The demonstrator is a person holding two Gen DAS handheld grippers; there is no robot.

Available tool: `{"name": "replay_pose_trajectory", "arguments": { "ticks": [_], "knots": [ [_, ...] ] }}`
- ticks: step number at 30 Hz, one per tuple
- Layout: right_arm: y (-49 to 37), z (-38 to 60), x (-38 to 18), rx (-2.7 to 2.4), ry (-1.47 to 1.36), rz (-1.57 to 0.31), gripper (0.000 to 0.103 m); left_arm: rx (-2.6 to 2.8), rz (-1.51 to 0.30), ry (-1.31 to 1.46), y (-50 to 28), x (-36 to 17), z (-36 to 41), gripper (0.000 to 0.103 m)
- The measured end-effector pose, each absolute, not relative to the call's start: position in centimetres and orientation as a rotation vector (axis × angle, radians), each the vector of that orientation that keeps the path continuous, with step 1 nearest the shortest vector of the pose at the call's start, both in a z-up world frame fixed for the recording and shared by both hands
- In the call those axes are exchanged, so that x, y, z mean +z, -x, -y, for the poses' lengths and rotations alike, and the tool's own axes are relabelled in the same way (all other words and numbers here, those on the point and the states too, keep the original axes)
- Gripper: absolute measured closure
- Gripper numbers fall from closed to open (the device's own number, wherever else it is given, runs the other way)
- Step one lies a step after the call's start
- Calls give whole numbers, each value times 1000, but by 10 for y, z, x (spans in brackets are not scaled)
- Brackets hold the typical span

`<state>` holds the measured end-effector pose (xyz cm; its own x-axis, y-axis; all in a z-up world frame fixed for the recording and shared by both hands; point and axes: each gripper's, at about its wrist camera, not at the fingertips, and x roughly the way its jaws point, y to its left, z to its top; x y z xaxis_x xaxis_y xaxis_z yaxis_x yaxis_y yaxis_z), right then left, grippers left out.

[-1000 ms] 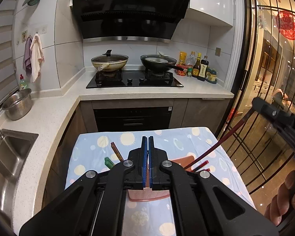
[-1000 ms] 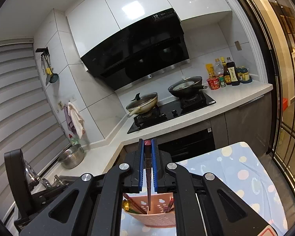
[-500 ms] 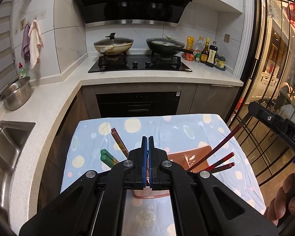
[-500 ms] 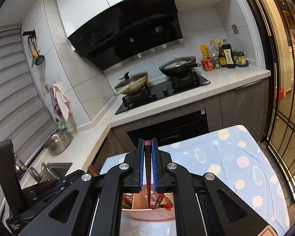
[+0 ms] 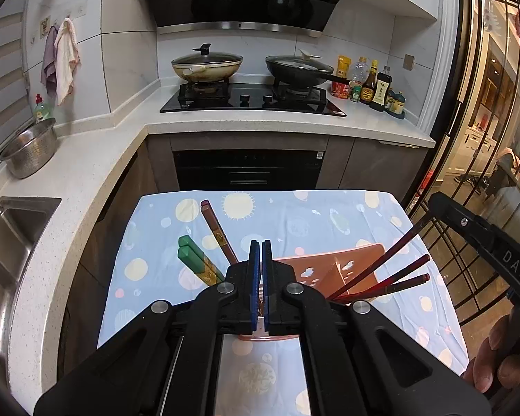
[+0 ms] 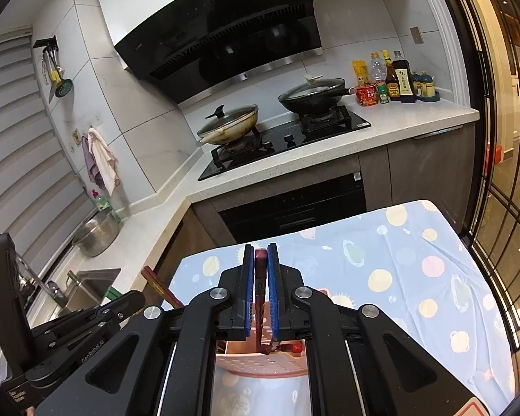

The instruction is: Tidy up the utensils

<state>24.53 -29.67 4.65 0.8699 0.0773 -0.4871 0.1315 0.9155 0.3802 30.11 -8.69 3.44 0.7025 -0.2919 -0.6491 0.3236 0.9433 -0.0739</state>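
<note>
A pink perforated utensil holder stands on the patterned tablecloth. My left gripper is shut on the holder's near rim. Green-handled chopsticks and brown chopsticks lean out of its left side; dark red chopsticks lean out to the right. My right gripper is shut on a dark red chopstick whose tip reaches down into the holder. The right gripper's body shows at the right in the left wrist view.
Beyond the table are a counter with a hob, two lidded pans and sauce bottles. A steel colander and a sink are on the left. A glass door stands on the right.
Both views have tipped downward, showing more of the table. The red chopstick in my right gripper has gone lower into the holder. My left gripper stays shut on the rim.
</note>
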Motion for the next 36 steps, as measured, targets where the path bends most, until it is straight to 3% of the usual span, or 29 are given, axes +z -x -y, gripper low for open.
{"name": "replay_pose_trajectory", "arguments": {
  "ticks": [6, 7, 9, 11, 19, 26, 36],
  "knots": [
    [-238, 300, 45, -36, -432, -520, 90, -329, -718, -38, -296, 33, 84, 97],
    [-236, 300, 45, -38, -433, -520, 90, -323, -719, -35, -295, 33, 83, 94],
    [-232, 300, 45, -39, -432, -518, 87, -314, -715, -23, -292, 34, 81, 71],
    [-229, 301, 45, -36, -434, -522, 84, -301, -705, -22, -287, 35, 78, 65],
    [-210, 293, 42, -24, -424, -536, 83, -286, -710, -32, -270, 33, 77, 63],
    [-184, 282, 31, -18, -412, -567, 72, -274, -699, -59, -246, 30, 78, 49],
    [-149, 267, 19, -30, -355, -605, 62, -259, -710, -101, -219, 19, 83, 40]
  ]
}}
